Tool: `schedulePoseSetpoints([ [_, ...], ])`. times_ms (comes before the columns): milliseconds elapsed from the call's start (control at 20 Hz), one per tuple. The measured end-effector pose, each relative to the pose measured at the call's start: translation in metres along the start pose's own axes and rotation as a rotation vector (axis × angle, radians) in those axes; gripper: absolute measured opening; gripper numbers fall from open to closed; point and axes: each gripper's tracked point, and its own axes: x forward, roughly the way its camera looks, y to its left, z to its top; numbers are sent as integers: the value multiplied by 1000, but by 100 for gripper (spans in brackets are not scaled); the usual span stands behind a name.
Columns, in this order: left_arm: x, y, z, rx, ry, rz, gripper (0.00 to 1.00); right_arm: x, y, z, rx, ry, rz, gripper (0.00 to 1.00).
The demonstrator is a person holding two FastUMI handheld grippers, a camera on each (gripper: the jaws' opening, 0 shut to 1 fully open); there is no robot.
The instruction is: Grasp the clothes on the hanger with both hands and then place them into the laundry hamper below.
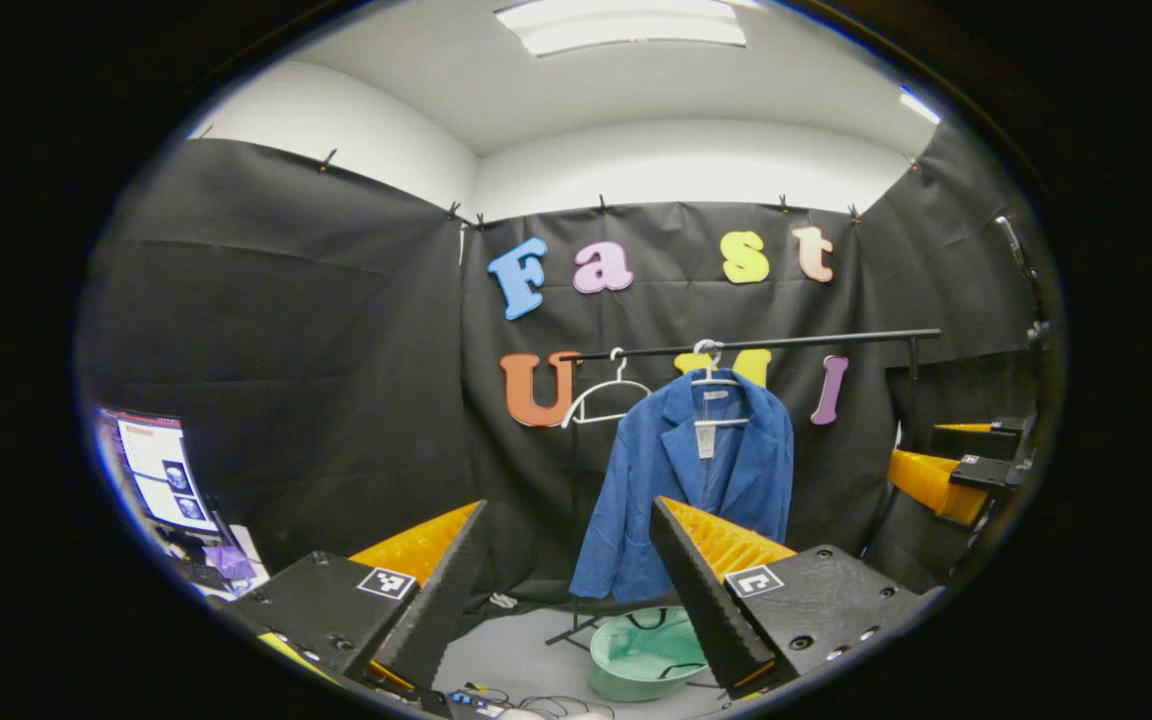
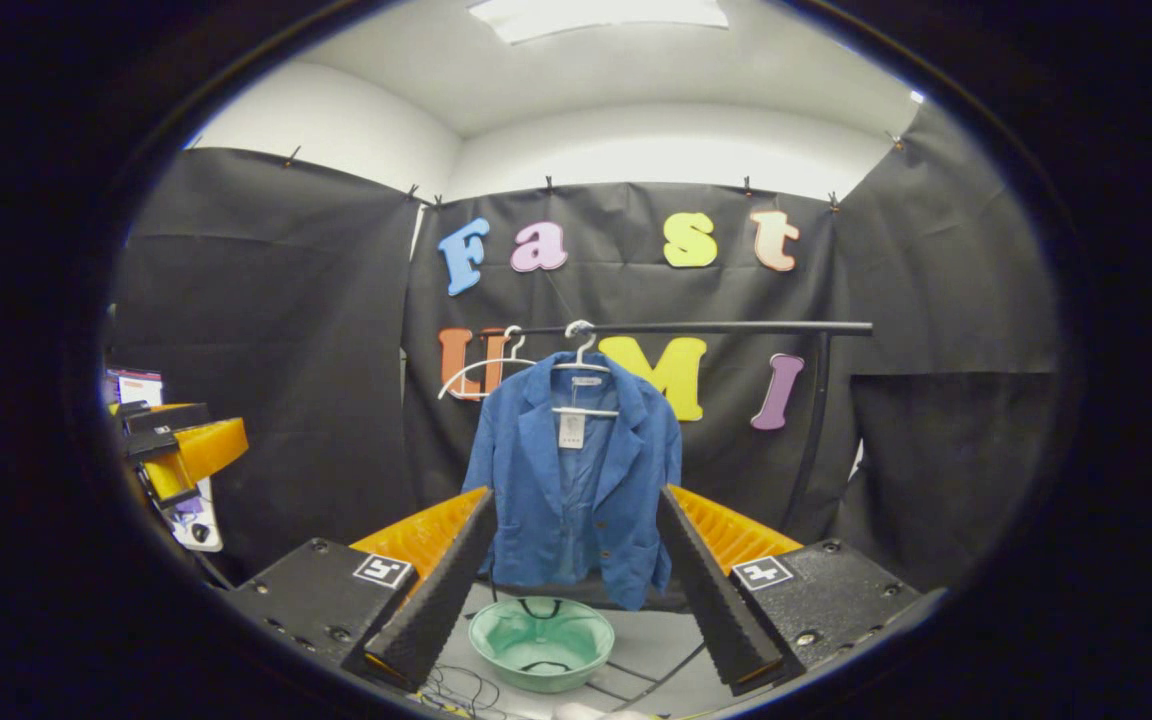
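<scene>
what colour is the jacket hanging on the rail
Blue jacket, clearest in the right gripper view.

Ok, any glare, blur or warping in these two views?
Left gripper view: the ceiling light panel is blown out, the black clothes rail bows from fisheye, the blue jacket is sharp. Right gripper view: the same glare overhead, the green plastic hamper is evenly lit.

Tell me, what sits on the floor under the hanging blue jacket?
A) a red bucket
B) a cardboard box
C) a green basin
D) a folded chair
C: a green basin sits on the floor just below the blue jacket, which hangs from the rail.
</scene>
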Motion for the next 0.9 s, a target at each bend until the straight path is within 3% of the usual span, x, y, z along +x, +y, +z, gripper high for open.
schedulePoseSetpoints([
  [500, -18, 18, -15, -22, 11, 11, 97, 1, 2, -4, 2, 7, -25, 100],
  [600, -14, 21, -17, -27, 12, 17, 92, 10, -2, -7, -10, 9, -38, 100],
  [900, 35, 6, -30, -9, 25, 41, 100, 69, -25, -29, -28, 49, -36, 100],
])
